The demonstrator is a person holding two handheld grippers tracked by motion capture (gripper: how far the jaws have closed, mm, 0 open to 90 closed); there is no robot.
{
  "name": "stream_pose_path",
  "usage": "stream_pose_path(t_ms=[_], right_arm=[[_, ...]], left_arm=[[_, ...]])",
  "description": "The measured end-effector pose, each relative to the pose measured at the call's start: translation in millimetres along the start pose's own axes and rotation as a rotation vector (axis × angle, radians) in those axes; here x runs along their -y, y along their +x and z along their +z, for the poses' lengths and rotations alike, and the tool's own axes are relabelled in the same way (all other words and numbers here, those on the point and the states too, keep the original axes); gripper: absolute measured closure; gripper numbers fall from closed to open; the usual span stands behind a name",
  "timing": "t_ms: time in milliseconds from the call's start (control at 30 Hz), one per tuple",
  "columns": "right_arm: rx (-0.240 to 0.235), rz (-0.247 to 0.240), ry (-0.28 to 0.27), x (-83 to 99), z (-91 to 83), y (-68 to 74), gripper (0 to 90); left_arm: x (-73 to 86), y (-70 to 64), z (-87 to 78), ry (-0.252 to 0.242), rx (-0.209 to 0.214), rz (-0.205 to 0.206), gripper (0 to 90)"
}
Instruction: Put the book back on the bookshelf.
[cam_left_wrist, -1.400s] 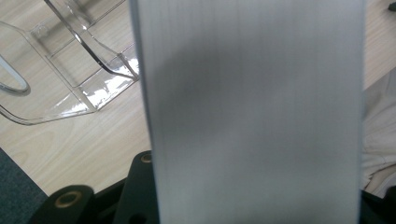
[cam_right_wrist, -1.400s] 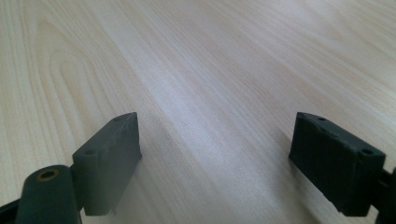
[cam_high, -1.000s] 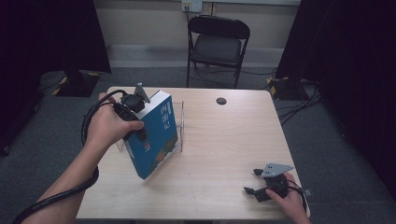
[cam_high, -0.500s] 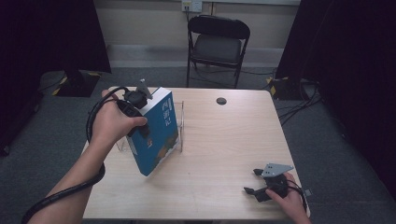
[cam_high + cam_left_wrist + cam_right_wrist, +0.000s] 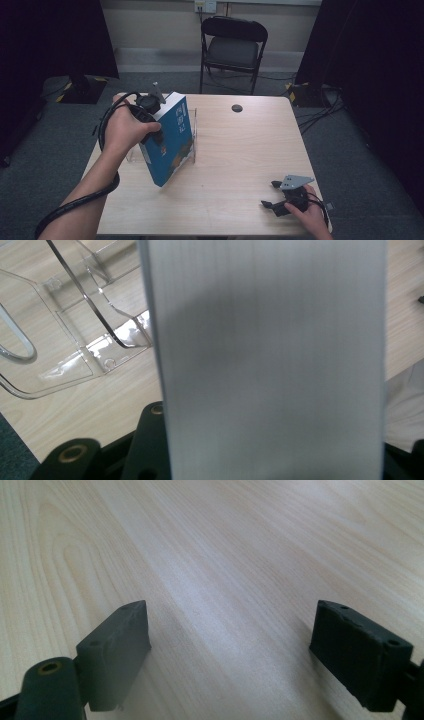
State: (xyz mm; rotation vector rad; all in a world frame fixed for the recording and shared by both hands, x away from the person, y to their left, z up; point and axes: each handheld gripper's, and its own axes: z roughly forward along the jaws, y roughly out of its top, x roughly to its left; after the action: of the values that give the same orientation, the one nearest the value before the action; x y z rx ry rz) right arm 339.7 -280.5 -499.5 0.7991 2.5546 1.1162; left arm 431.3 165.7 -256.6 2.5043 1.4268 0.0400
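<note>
We recorded a thick blue-covered book with white page edges point(image 5: 170, 137), tilted, its lower corner on the pale wooden table point(image 5: 240, 150) and its upper part clamped in our left gripper point(image 5: 150, 107), whose black jaws were closed on the book's top edge. Directly behind and beside it stood a clear acrylic book stand point(image 5: 192, 135), touching or nearly touching the cover. A small round black disc point(image 5: 237, 108) lay well apart toward the far edge. Our right gripper point(image 5: 272, 195) rested near the near right corner, its jaws spread wide with nothing between them. Beyond the table stood a black folding chair point(image 5: 232, 47) on grey carpet, dark curtains at both sides. In the left gripper view the page block point(image 5: 270, 360) hid most of the table, with the stand's curved walls point(image 5: 90, 320) seen close; in the right gripper view we saw bare wood grain point(image 5: 210, 555) between the parted pads point(image 5: 117, 645).
</note>
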Motion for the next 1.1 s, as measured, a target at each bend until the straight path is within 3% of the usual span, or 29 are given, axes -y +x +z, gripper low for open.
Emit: stream_pose_path(t_ms=[33,67,100,233,300,333,433,533,733,767,800,833,933,967,1000,1100], right_arm=[[0.000,0.000,0.000,0.0,0.0,0.0,14.8],[-0.003,0.000,-0.003,0.1,0.3,0.0,14.8],[-0.007,0.002,-0.005,0.2,0.6,0.1,14.8],[0.000,0.000,0.000,0.0,0.0,0.0,14.8],[-0.007,0.002,-0.005,0.2,0.7,0.1,14.8],[-0.007,0.002,-0.005,0.2,0.6,0.1,14.8],[0.000,0.000,0.000,0.0,0.0,0.0,14.8],[0.000,0.000,0.000,0.0,0.0,0.0,14.8],[-0.006,0.001,-0.005,0.2,0.7,0.1,14.8],[-0.007,0.002,-0.005,0.2,0.7,0.1,14.8],[-0.007,0.001,-0.005,0.2,0.7,0.1,14.8],[-0.007,0.002,-0.006,0.1,0.7,0.0,14.8],[0.000,0.000,0.000,0.0,0.1,0.0,14.8],[-0.007,0.002,-0.006,0.2,0.7,0.1,14.8],[-0.007,0.000,-0.006,0.2,0.7,0.0,14.8],[-0.004,0.001,-0.002,0.1,0.3,0.0,14.8]], left_arm=[[-0.8,1.0,0.0,0.001,-0.003,0.011,62.1],[-1.1,-1.7,0.9,0.000,-0.005,-0.014,62.1],[-2.2,-0.5,0.6,0.005,-0.008,0.012,62.1],[-4.5,1.1,1.3,0.007,-0.003,0.009,62.1],[-5.3,2.5,2.5,-0.007,0.000,0.000,62.1],[-4.9,0.5,3.4,-0.014,0.000,-0.041,62.1],[-6.9,0.6,4.9,-0.019,-0.001,-0.039,62.1],[-9.8,1.5,5.6,-0.009,-0.004,-0.009,62.1],[-13.7,0.8,7.8,-0.010,-0.009,-0.017,62.1],[-13.1,-1.8,8.8,-0.016,-0.010,-0.065,62.1],[-14.0,-0.8,8.8,-0.015,-0.006,-0.061,62.1],[-15.4,1.7,8.5,-0.011,-0.003,-0.024,62.1],[-18.0,1.4,9.8,-0.015,-0.010,-0.029,62.1],[-18.3,-0.1,10.1,-0.015,-0.010,-0.063,62.1],[-19.6,0.7,10.5,-0.017,-0.012,-0.040,62.1],[-22.2,-0.4,11.4,-0.016,-0.018,-0.036,62.2]])
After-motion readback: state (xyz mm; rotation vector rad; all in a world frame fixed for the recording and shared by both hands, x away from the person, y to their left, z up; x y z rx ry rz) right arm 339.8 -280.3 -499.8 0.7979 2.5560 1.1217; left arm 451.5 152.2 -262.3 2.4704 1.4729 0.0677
